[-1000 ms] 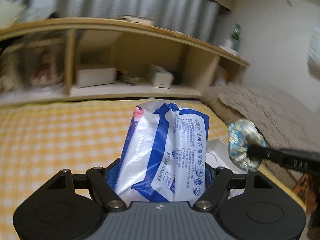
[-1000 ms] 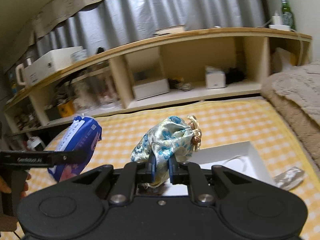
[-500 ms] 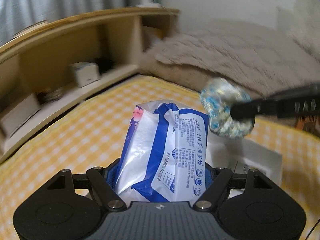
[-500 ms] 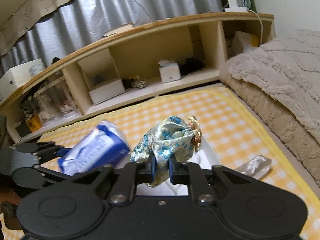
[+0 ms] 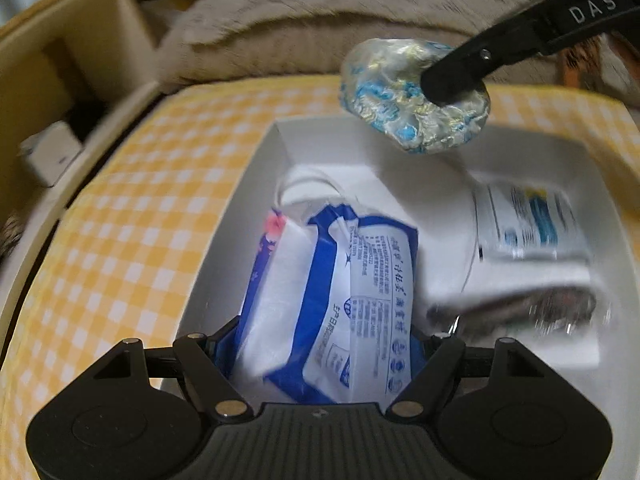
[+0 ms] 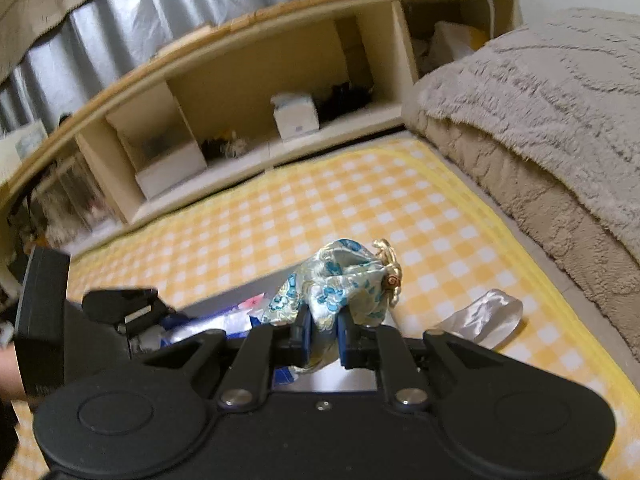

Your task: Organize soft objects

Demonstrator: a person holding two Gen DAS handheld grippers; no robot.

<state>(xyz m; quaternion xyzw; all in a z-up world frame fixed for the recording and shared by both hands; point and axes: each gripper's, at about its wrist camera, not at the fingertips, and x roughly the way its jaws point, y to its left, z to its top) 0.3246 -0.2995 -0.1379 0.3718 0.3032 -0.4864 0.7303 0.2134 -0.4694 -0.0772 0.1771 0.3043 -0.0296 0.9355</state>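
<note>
Hanging directly over the white box [image 5: 256, 184], the left hand-held gripper [image 5: 320, 344] clamps the blue tissue pack [image 5: 340, 288], long axis pointing down into it. Right hand-held gripper [image 6: 322, 334], pinching the brocade pouch [image 6: 340, 280], holds above the box's far edge.

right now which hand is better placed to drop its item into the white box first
Left. The left gripper holds the blue tissue pack low, directly over the white box floor. The right gripper holds the brocade pouch higher, near the box's far edge.
</note>
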